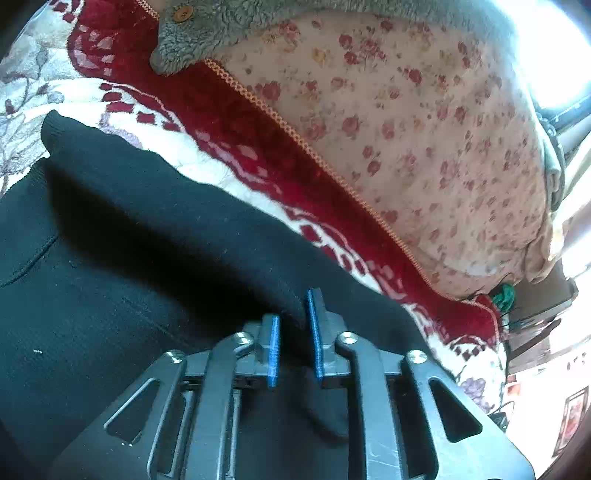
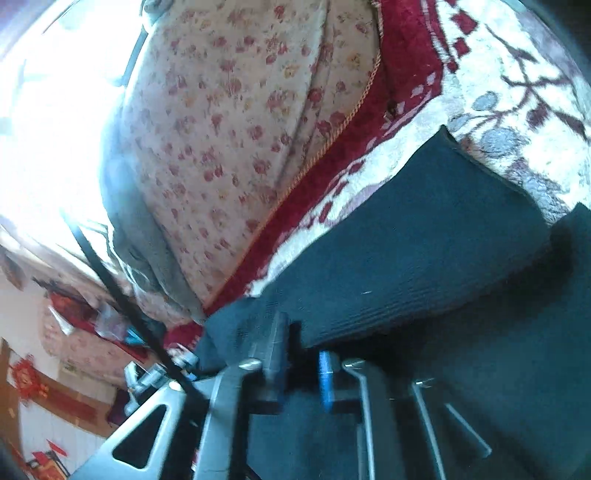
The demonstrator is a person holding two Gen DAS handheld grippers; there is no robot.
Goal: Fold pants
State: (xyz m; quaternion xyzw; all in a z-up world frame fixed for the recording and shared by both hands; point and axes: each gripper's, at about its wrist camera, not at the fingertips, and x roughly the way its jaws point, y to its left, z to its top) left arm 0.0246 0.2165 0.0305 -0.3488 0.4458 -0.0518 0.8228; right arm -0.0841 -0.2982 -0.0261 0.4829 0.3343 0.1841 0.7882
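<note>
The black pants (image 1: 147,229) lie on a red and white patterned blanket (image 1: 229,122). In the left wrist view my left gripper (image 1: 293,325) is shut on a raised fold of the pants, the cloth pinched between its blue pads (image 1: 274,350). In the right wrist view the pants (image 2: 424,251) show as a lifted ribbed band. My right gripper (image 2: 304,354) is shut on its near edge, with cloth between the fingers. This view is blurred.
A floral pillow (image 1: 424,129) lies beyond the blanket, with a grey fleece garment (image 1: 207,33) on top. The pillow also shows in the right wrist view (image 2: 229,147). Bright window glare fills the outer edges. Red wall decorations (image 2: 26,376) show far off.
</note>
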